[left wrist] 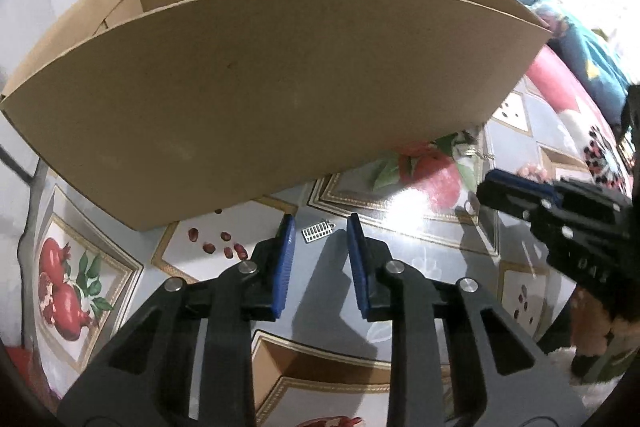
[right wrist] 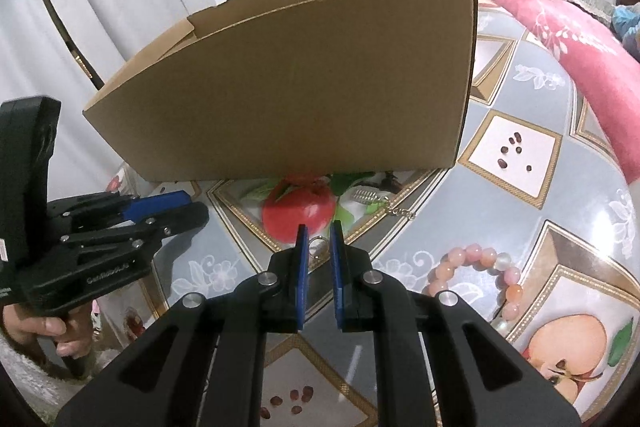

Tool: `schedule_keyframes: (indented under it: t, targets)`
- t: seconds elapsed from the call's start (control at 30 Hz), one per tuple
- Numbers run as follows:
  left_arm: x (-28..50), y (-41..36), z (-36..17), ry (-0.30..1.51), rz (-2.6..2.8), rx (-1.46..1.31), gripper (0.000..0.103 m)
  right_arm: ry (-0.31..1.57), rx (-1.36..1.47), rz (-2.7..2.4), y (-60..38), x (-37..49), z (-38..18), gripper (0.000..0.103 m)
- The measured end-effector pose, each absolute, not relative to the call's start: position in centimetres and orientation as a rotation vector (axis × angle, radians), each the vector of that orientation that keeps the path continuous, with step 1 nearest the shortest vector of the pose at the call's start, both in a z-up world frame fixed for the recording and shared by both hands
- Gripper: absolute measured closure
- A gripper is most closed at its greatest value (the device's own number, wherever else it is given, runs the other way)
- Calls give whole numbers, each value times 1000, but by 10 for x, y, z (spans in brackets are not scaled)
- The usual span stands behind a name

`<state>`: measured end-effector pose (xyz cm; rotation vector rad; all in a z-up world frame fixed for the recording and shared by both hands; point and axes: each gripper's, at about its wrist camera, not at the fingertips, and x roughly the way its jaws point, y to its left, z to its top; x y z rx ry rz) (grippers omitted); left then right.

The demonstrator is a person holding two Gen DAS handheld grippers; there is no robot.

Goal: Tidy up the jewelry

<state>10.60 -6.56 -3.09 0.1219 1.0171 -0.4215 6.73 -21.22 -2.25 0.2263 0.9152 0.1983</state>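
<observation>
In the left wrist view, the left hand-held gripper (left wrist: 320,227) is hovering over the bench (left wrist: 420,227), its blue pads apart. A small silver comb-shaped pendant (left wrist: 317,229) is lying on the bench between the fingertips, touching neither. The cardboard box (left wrist: 260,87) is standing just beyond.

In the right wrist view, the right hand-held gripper (right wrist: 319,233) is also spread, a small silver ring (right wrist: 318,246) lying between its pads. A pink bead bracelet (right wrist: 478,277) is resting to its right, and a silver leaf-shaped pendant (right wrist: 366,195) ahead, near the box.
</observation>
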Motion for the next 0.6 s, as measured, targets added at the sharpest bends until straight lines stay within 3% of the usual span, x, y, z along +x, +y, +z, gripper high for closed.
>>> schedule_keyframes:
  t: [0.17, 0.6]
  targets:
    - [109, -80, -32, 1014, -327, 172, 89, 903, 243, 221, -216, 67, -22, 92]
    - [103, -101, -34, 1012, -297, 196, 89, 888, 270, 243, -221, 65, -25, 92]
